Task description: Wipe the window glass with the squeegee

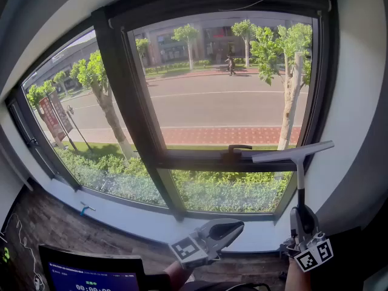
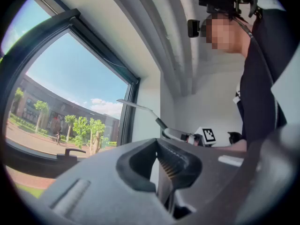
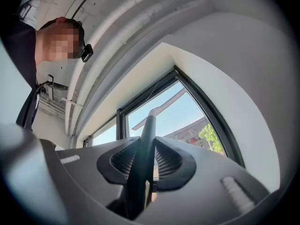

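Here, the right gripper (image 1: 301, 216) is clenched on the squeegee (image 1: 299, 177). In the right gripper view its two ribbed dark pads press against either side of the tool's slim, dark, rounded shaft. The shaft rises straight up from the jaws to a long, narrow, pale blade (image 1: 293, 152), so the tool forms a flat T. The blade lies just right of the black window handle (image 1: 233, 148), at about the handle's height and slightly tilted, with its right end higher. It crosses the dark horizontal bar of the frame (image 1: 200, 161) on which the window handle sits; whether it touches the window glass (image 1: 224, 83) cannot be told.

Above the window handle the glass is a smooth, clear pane set in thick matt black framing, with a paved road and leafy trees behind it. A second pane below the window handle shows a green hedge.

The left gripper (image 1: 233, 228) hangs well below the window handle. Its moulded grey plastic jaws are closed together on nothing, ribbed pad against pad. Further down and to the left of the window handle stands a dark screen (image 1: 91, 274) with blue lettering, over a brown wood-grain floor (image 1: 48, 223).
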Tool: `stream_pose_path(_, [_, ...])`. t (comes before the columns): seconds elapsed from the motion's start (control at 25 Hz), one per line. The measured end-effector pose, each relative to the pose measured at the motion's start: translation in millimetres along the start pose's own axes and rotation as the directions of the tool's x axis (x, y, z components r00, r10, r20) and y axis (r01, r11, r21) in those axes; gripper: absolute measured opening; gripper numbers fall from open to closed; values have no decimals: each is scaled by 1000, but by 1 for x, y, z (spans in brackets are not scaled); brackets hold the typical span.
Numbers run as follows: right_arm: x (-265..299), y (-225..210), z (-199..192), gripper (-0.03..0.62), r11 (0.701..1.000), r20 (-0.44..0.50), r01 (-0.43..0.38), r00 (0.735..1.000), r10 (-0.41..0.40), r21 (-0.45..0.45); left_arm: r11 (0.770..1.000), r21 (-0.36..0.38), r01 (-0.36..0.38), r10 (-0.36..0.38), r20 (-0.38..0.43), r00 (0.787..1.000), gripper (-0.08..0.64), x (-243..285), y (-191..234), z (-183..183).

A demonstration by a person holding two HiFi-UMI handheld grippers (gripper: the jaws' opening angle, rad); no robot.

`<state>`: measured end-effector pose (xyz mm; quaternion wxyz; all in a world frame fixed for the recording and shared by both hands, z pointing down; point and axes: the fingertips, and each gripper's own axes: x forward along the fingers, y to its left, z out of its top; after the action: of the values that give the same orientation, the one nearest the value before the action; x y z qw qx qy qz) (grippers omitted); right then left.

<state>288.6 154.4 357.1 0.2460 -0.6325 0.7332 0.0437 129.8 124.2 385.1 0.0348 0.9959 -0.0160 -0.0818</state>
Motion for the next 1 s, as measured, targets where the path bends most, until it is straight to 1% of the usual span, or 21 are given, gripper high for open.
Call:
stream_pose_path(0.16, [1, 1, 0, 101, 1000, -1, -7, 1000, 7, -1, 1000, 5, 3, -3, 11, 1000, 3, 1, 0, 1])
stream_pose_path(0.64, [1, 0, 0, 101, 999, 9, -23, 1000, 22, 34, 1000, 6, -6, 6, 3, 1000, 4, 2, -1, 0])
stream_pose_path(1.0, [0, -1, 1, 100, 998, 18, -15, 1000, 14, 53, 1000, 12, 7, -7, -1, 1000, 4, 2, -3, -1])
